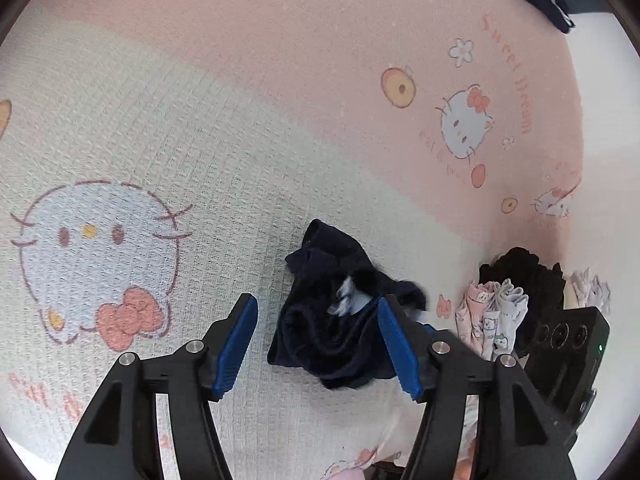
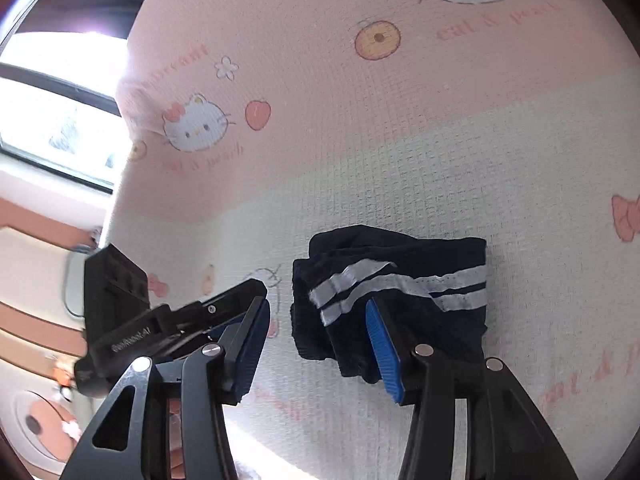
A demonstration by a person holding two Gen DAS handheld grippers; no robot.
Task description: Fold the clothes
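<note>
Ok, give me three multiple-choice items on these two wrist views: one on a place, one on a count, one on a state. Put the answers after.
1. In the left wrist view, where does the crumpled dark garment lie?
A. Between the open fingers of the left gripper, on the printed bedspread
B. On top of the small heap of clothes at the right
C. Hanging off the bed's edge

2. How many white stripes run across the folded navy garment in the right wrist view?
A. One
B. Two
C. Four

3. What is the state of the right gripper?
A. Shut on the striped garment
B. Shut on nothing
C. Open, holding nothing

Answers: 1 A, the dark cloth sits on the bedspread between the blue pads. 2 B, two parallel white bands cross it. 3 C, its fingers stand wide apart with nothing pinched between them.
</note>
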